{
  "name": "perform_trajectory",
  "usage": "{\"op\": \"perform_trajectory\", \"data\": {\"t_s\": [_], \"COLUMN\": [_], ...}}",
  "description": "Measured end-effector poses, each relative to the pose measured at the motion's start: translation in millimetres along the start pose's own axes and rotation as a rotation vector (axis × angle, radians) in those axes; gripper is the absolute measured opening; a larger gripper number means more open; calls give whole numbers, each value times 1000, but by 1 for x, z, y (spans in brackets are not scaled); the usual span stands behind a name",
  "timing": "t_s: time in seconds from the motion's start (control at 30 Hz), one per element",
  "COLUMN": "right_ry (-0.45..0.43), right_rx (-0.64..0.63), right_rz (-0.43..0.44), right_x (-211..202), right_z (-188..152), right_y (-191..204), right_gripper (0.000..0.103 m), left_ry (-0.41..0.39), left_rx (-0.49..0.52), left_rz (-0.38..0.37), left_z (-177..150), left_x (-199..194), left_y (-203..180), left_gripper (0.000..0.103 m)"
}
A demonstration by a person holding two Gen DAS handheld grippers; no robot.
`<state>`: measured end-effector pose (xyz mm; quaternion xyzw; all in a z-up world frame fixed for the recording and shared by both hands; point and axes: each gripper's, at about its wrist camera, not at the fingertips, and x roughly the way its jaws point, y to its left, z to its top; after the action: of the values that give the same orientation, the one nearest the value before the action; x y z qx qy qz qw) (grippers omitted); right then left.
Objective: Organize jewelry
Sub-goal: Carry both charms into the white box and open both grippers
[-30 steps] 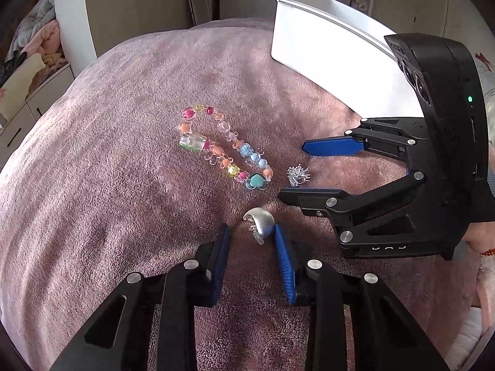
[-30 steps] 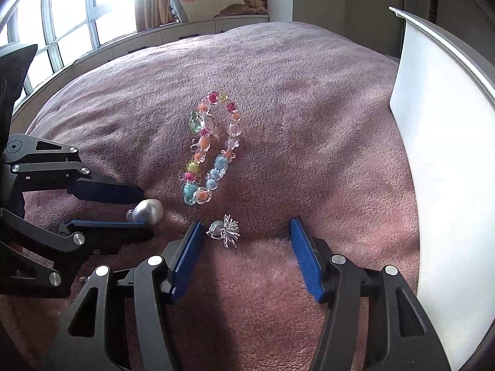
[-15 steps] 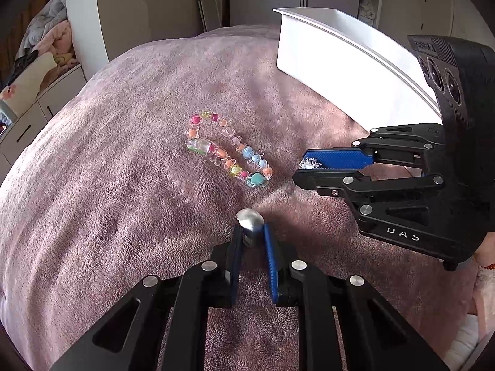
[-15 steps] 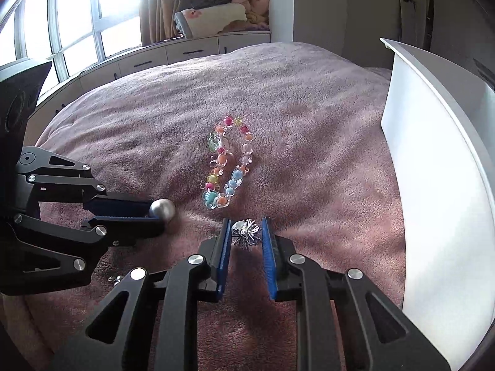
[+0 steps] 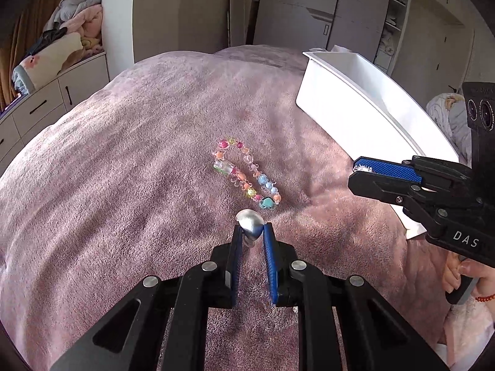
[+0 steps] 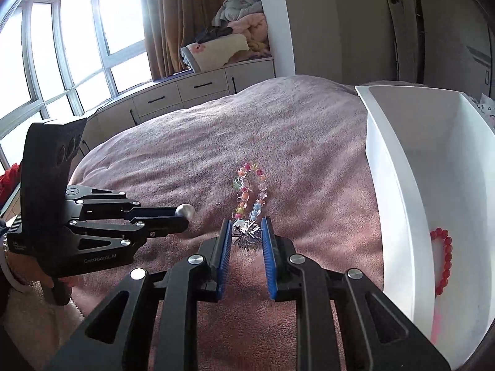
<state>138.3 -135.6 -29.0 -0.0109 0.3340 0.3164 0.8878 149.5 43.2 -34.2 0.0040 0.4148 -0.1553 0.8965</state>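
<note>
My left gripper (image 5: 251, 232) is shut on a silver teardrop earring (image 5: 250, 223) and holds it above the pink blanket; it also shows in the right wrist view (image 6: 185, 211). My right gripper (image 6: 247, 232) is shut on a spiky silver brooch (image 6: 248, 232), lifted off the blanket; in the left wrist view only a glint of the brooch (image 5: 360, 169) shows at its tip. A colourful beaded bracelet (image 5: 246, 173) lies on the blanket between both grippers (image 6: 250, 189). A white bin (image 6: 433, 191) stands at the right with a red bead bracelet (image 6: 444, 259) inside.
The pink blanket (image 5: 123, 170) covers the bed. The white bin (image 5: 365, 105) sits on its right side. Drawers (image 6: 185, 92) with piled bedding and a window stand beyond the bed. Wardrobes (image 5: 309, 15) line the back wall.
Both grippers closed on their pieces, the left on the silver earring and the right on the brooch, and lifted them up off the blanket.
</note>
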Motion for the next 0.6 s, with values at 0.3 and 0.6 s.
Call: {"op": "perform_trajectory", "data": {"t_s": [0.3, 0.6], "right_ry": [-94, -175], "right_rx": [40, 67], "right_rz": [-9, -29], "right_x": [-43, -83], "right_z": [16, 25], "right_y": [-17, -32], "right_gripper": [20, 20], "left_ry": [-38, -87], "left_rx": [11, 58], "left_rz": [-16, -34], "left_z": [25, 63], "left_x": [-16, -34], "left_y": [-12, -44], "left_gripper": [19, 19]}}
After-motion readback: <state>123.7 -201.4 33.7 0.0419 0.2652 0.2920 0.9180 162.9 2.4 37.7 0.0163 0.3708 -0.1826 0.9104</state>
